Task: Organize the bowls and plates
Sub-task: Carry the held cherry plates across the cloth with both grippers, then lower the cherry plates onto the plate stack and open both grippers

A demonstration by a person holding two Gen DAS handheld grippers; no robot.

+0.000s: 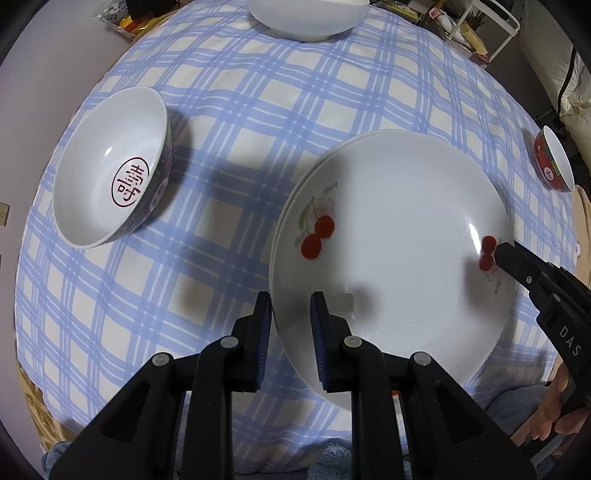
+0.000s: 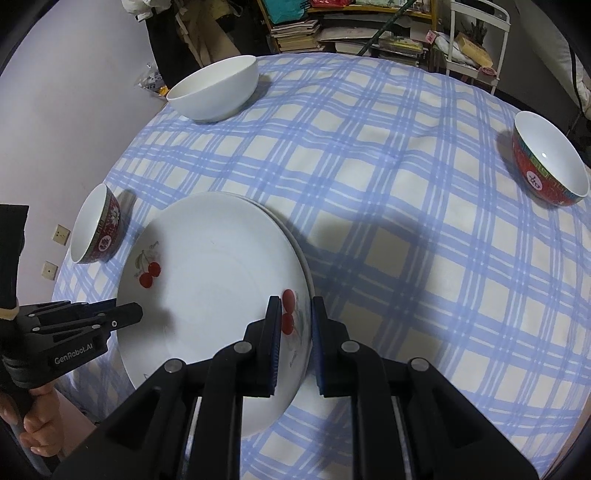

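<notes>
A white cherry-print plate (image 1: 399, 236) lies on top of another plate on the checked cloth; it also shows in the right wrist view (image 2: 214, 280). My left gripper (image 1: 291, 332) straddles the plate's left rim, one finger under, one over, with a small gap to the pads. My right gripper (image 2: 295, 332) straddles the opposite rim the same way; it shows in the left wrist view (image 1: 517, 266). A red-patterned bowl (image 1: 110, 177) sits left of the plates, also in the right wrist view (image 2: 98, 225).
A plain white bowl (image 2: 214, 90) stands at the far edge, also in the left wrist view (image 1: 306, 16). Another red bowl (image 2: 550, 162) sits at the right, also in the left wrist view (image 1: 554, 162). Shelves and clutter lie beyond the table (image 2: 369, 147).
</notes>
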